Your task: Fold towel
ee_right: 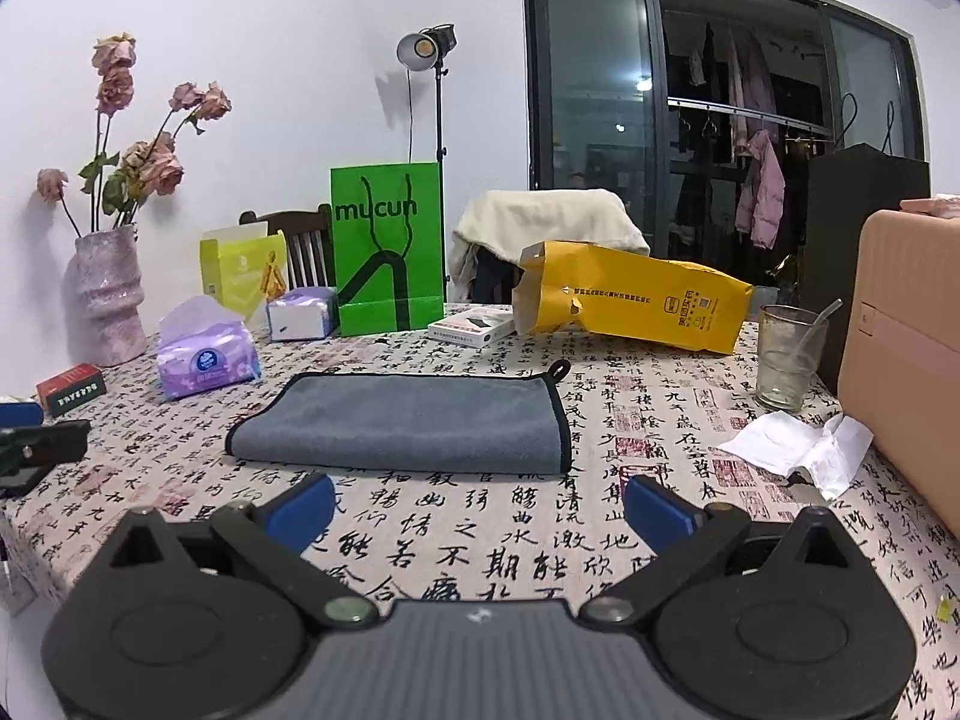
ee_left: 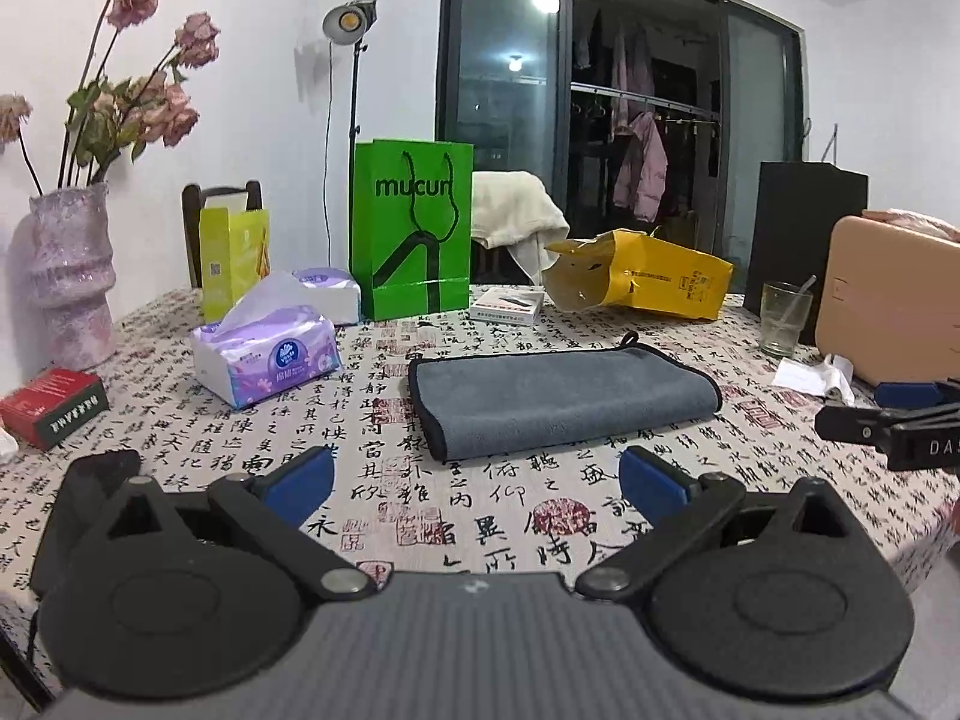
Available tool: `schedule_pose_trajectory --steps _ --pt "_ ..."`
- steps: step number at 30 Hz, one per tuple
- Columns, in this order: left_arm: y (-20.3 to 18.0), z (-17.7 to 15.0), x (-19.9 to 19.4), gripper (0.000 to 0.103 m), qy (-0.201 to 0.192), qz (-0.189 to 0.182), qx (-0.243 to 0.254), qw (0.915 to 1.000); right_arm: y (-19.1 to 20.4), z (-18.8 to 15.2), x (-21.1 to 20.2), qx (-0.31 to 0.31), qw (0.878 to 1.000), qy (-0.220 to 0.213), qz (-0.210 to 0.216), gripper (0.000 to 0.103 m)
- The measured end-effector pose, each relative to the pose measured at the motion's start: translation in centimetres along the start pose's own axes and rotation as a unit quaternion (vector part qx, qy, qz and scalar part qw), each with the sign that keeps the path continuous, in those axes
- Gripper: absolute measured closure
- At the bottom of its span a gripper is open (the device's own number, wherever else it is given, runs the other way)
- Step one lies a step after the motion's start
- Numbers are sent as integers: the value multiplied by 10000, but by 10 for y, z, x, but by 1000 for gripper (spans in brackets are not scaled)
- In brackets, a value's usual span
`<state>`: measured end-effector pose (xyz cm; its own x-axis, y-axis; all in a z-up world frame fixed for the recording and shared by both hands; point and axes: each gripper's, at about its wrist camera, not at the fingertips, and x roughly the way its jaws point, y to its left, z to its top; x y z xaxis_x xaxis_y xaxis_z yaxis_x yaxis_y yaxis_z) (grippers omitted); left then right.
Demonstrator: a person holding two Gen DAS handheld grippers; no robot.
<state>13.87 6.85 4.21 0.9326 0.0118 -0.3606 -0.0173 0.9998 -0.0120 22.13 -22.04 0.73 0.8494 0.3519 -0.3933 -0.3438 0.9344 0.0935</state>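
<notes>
A grey towel (ee_left: 561, 399) with black trim lies folded flat on the calligraphy-print tablecloth (ee_left: 456, 516), with its hanging loop at the far edge. It also shows in the right wrist view (ee_right: 408, 423). My left gripper (ee_left: 477, 486) is open and empty, just short of the towel's near edge. My right gripper (ee_right: 480, 507) is open and empty, near the towel's near edge. The right gripper shows at the right edge of the left wrist view (ee_left: 888, 420). The left gripper shows at the left edge of the right wrist view (ee_right: 36, 438).
Behind the towel stand a green paper bag (ee_left: 411, 228), a yellow bag lying on its side (ee_left: 651, 276) and a small white box (ee_left: 507, 305). Tissue packs (ee_left: 267, 351), a vase (ee_left: 69, 276) and a red box (ee_left: 54, 408) are at the left. A glass (ee_right: 786, 357), crumpled paper (ee_right: 798, 444) and a tan case (ee_right: 906, 348) are at the right.
</notes>
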Motion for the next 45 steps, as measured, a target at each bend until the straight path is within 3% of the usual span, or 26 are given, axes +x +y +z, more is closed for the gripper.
schedule_pose_trajectory --steps 16,30,38,45 --pt "-24 -30 -38 0 -181 -39 265 9995 22 -29 -51 160 9993 -281 159 0" --pt "-38 -38 -63 0 -398 -220 420 9981 22 -62 -82 398 9988 -259 78 0" --pt "-32 -45 -82 0 -638 -51 288 9975 36 -66 -109 206 9978 -592 212 0" --pt "-31 -54 -95 0 -753 -81 87 9971 50 -73 -126 39 9981 -559 255 0"
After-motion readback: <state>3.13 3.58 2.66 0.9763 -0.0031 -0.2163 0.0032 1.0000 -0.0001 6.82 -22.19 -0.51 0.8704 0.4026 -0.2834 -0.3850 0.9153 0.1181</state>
